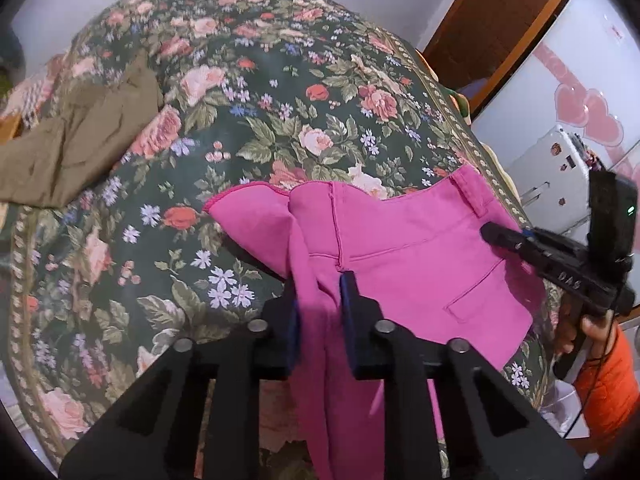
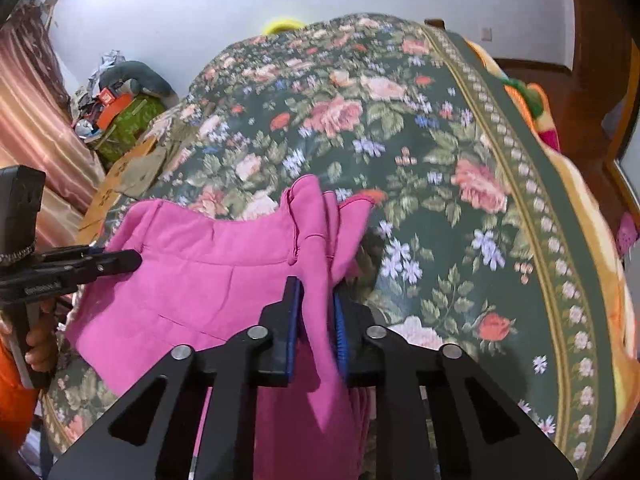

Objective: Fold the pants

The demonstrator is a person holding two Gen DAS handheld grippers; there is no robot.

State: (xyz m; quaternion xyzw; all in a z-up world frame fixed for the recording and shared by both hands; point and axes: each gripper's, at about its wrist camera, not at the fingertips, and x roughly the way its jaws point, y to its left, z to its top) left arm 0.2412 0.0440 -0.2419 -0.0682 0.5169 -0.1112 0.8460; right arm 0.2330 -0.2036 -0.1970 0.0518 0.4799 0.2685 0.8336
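Note:
The pink pants (image 1: 420,256) hang stretched between my two grippers over the floral bed cover (image 1: 280,120). My left gripper (image 1: 320,292) is shut on a bunched fold of the pants near the seat seam. My right gripper (image 2: 316,300) is shut on the other end of the pink pants (image 2: 200,272) at the waist. The waistband and a back pocket face the left camera. Each gripper shows from the side in the other's view: the right one (image 1: 492,234) touches the waistband, the left one (image 2: 132,258) touches the cloth's edge. The legs hang down out of sight.
An olive-brown garment (image 1: 80,140) lies on the bed cover at the left. A white fridge with pink hearts (image 1: 580,92) and a wooden door frame (image 1: 500,12) stand at the right. Clutter and a curtain (image 2: 36,128) sit beyond the bed's left side.

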